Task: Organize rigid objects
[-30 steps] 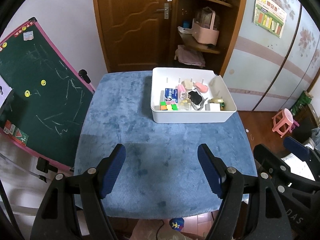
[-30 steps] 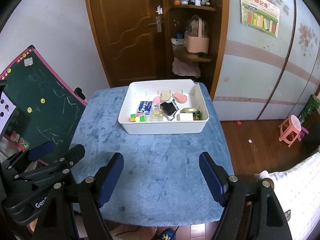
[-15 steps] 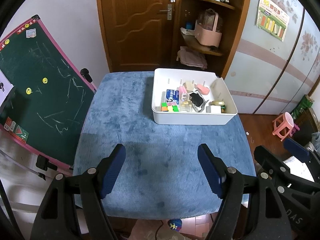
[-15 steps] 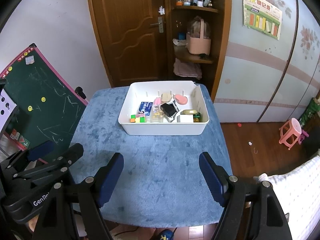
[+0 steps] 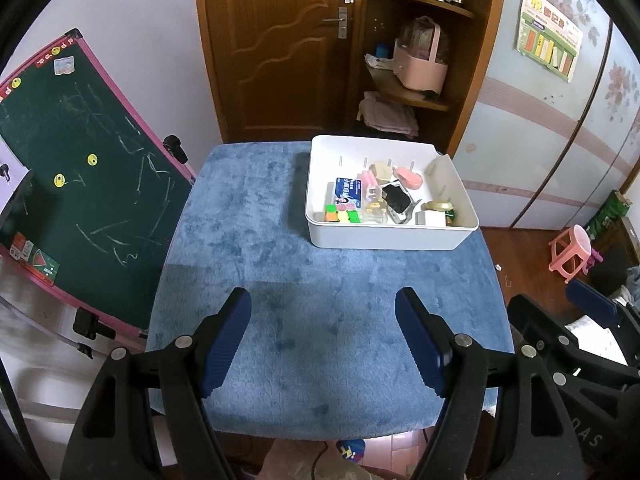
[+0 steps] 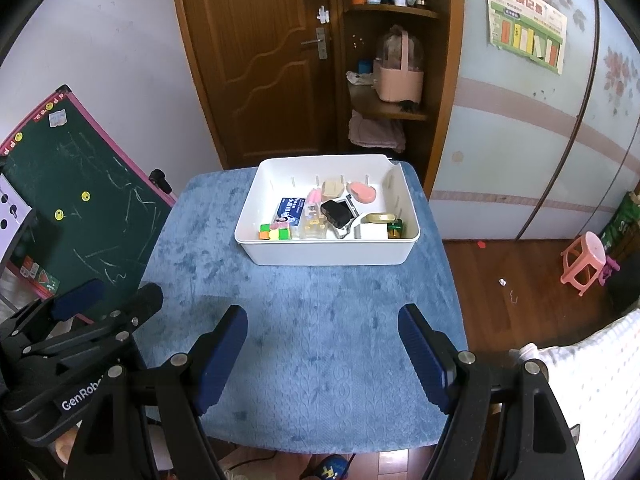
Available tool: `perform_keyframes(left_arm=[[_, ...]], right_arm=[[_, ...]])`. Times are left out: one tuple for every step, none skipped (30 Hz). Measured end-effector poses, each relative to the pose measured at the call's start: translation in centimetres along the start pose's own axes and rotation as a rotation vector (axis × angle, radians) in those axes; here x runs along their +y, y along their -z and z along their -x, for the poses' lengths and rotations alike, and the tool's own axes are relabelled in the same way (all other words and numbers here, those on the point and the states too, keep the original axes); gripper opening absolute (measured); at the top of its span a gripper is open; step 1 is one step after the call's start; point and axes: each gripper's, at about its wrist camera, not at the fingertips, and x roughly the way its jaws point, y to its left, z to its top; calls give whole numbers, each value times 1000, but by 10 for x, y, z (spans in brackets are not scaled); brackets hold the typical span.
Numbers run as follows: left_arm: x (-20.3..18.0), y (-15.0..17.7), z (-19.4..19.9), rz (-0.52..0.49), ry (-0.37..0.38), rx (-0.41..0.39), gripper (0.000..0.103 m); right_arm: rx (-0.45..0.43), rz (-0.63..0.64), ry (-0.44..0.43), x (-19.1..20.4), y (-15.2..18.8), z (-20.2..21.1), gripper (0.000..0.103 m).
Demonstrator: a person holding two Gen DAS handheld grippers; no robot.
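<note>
White bin (image 5: pixel 384 240) is sitting at the blue table's (image 5: pixel 280 280) far right, crammed with small objects; left gripper (image 5: pixel 323 342) and right gripper (image 6: pixel 323 346) are hovering spread wide, gripping nothing.

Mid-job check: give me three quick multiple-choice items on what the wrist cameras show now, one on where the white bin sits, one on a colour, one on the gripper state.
1. Where on the table does the white bin stand?
A. At the far end, toward the wooden door
B. At the near edge, under the grippers
C. On the floor by the pink stool

2. What colour is the cloth covering the table?
A. Red
B. Blue
C. Yellow

3. How do the left gripper and the right gripper stand?
A. Both shut on a cube
B. One holds the bin's rim
C. Both open and empty

Answers: 1 A, the bin sits at the far end, close to the door. 2 B, blue plush fabric covers the whole top. 3 C, only cloth shows between each pair of pads.
</note>
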Motion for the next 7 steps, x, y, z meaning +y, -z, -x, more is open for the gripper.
perform_keyframes(left_arm=[[-1,1,-1,2,-2,0,78],[-1,1,-1,2,-3,2,78],[-1,1,-1,2,-3,3,78],[-1,1,-1,3,-3,3,78],[-1,1,-1,3,-3,2,78],[-1,1,-1,2,-5,2,78],[-1,1,-1,4,-7,3,78]], right_arm=[[0,0,1,0,0,0,78],[1,0,1,-1,0,0,78],[1,0,1,-1,0,0,78],[0,0,0,-1,0,0,78],[0,1,0,-2,0,0,78],[-1,1,0,-2,0,0,78],[-2,0,0,-3,1,0,78]])
